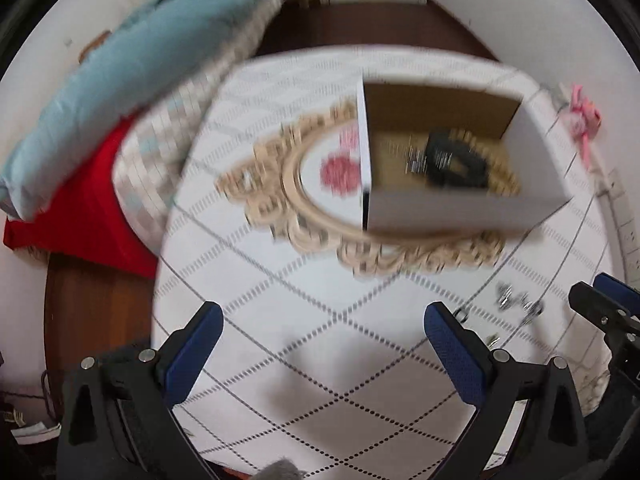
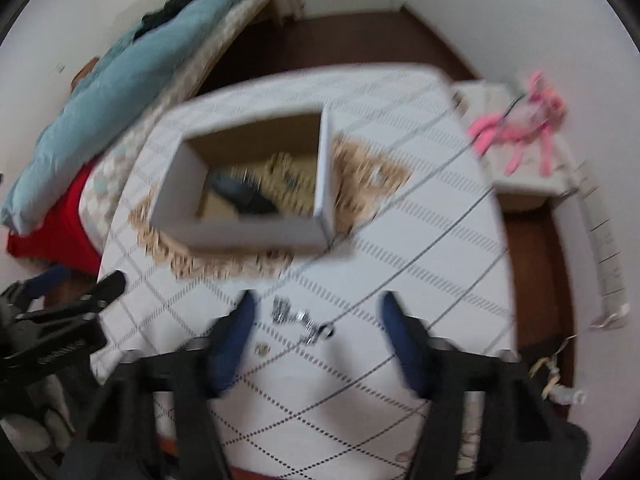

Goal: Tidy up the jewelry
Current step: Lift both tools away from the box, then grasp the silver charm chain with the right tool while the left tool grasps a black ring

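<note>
White table [image 2: 400, 240] fills both views, with shiny jewelry [image 2: 298, 318] lying between the wide-apart right gripper [image 2: 318, 316] fingers, lower middle, and the left gripper [image 1: 322, 322] fingers also apart.

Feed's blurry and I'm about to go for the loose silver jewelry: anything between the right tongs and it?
Nothing visible. The silver jewelry lies on bare tablecloth just ahead of the open right tongs, roughly between their tips. The white box stands farther back, and the left tongs are off to the side.
</note>
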The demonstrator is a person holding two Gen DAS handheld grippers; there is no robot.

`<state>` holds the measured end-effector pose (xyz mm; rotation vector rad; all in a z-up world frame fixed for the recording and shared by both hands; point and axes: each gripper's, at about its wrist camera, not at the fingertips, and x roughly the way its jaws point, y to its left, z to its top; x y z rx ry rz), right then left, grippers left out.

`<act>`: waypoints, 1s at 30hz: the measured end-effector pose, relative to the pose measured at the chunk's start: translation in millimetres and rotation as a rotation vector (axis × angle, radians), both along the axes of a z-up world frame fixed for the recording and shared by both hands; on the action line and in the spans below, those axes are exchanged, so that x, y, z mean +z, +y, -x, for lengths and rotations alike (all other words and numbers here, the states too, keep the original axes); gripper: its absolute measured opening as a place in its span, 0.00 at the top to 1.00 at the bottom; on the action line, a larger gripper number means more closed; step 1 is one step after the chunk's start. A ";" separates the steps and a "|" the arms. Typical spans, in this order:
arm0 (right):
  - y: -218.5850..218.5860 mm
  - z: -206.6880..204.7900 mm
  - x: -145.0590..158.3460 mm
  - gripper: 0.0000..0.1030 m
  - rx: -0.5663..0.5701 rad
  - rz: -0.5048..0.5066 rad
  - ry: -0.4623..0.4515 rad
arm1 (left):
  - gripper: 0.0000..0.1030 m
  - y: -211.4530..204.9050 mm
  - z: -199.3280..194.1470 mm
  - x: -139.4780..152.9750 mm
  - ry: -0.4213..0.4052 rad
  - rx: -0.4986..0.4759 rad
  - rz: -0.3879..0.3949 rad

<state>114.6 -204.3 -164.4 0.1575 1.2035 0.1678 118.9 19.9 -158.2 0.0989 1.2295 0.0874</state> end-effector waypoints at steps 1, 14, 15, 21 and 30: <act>4.3 -1.4 -12.4 0.49 0.024 0.014 0.020 | 0.00 0.0 0.5 -9.2 0.018 0.001 -0.001; 46.0 -12.8 -71.2 0.62 0.191 0.193 0.131 | 0.00 -3.0 2.3 -50.9 0.095 -0.016 -0.023; 49.4 -12.6 -71.5 0.82 0.205 0.221 0.121 | 0.00 -3.7 2.6 -51.9 0.097 -0.017 -0.022; 42.7 -13.2 -68.0 0.97 0.167 0.180 0.098 | 0.00 -8.7 0.0 -50.5 0.093 -0.028 0.003; -3.1 -13.3 -53.6 0.97 -0.028 0.010 0.085 | 0.04 -45.7 -0.6 -52.5 0.084 -0.124 0.069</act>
